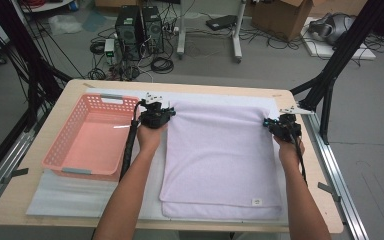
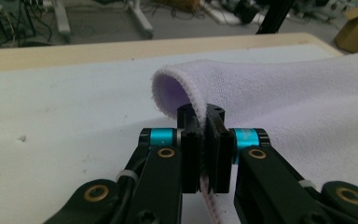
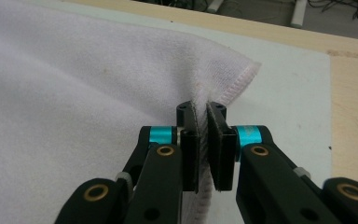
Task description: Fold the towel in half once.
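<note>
Up close, left gripper [image 2: 203, 140] jaws pinched tight on the hem of the lilac towel [image 2: 279, 93], at a far corner curled up off the white mat [image 2: 65, 121]. Same story in the right gripper view: right gripper [image 3: 203, 140] jaws squeezed shut on the stitched edge of the other far corner, cloth bunched up between the pads [image 3: 220, 154]. Stitching and fuzzy nap easy to see here, too small to make out from above.

From the high view, both grippers, left [image 1: 156, 114] and right [image 1: 283, 125], at the far end of the towel [image 1: 215, 155], well apart, one at each corner. Towel folded, spread flat on the mat [image 1: 70, 197], near edge by the front of the wooden table [image 1: 40, 150], little white tag [image 1: 256, 201] at the near right corner. Pink plastic basket [image 1: 65, 145] just left of the towel, beside the left hand [image 1: 149, 136]. Beyond the table, grey floor with black computer towers [image 1: 139, 31], cables and a cardboard box [image 1: 280, 17].
</note>
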